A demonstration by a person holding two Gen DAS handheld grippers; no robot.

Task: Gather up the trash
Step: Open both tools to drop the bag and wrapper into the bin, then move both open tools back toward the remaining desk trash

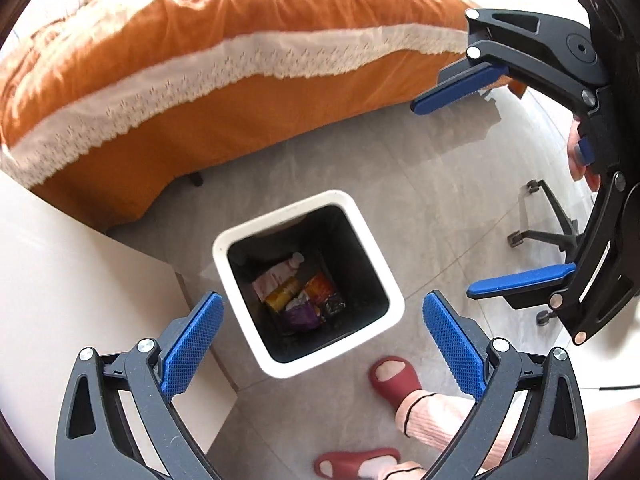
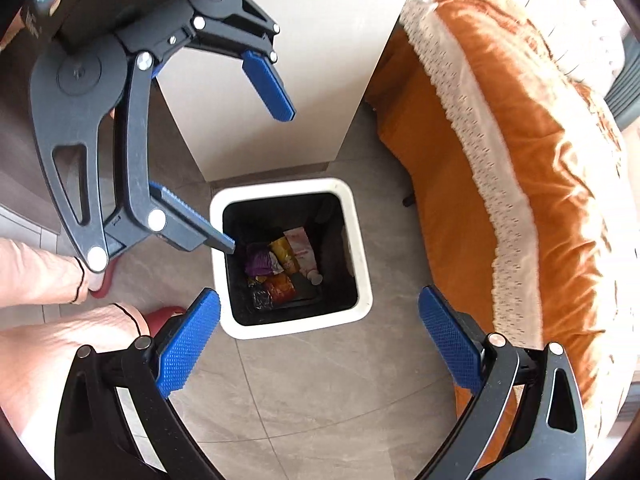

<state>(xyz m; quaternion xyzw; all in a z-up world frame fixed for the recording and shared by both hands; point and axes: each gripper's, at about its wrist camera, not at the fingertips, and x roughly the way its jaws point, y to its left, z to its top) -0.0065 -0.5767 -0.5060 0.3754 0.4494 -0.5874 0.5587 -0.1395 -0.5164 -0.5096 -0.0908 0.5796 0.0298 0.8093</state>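
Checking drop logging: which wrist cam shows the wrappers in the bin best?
Left wrist. The wrappers lie unobstructed at the bottom of the white bin, framed between the open left gripper. In the right wrist view the wrappers are all visible too, but the left gripper's lower finger overhangs the bin rim beside them.

The white square plastic trash bin with a black liner (image 1: pixel 240 236) stands on the grey tiled floor (image 1: pixel 400 200), between the white cabinet (image 1: pixel 60 280) and the bed draped in an orange cover with a lace band (image 1: pixel 200 92). Crumpled snack wrappers (image 1: pixel 300 296) lie at its bottom. Both grippers hang above it, jaws spread: the left gripper (image 1: pixel 324 344) near the cabinet, the right gripper (image 2: pixel 320 336) nearer the bed.
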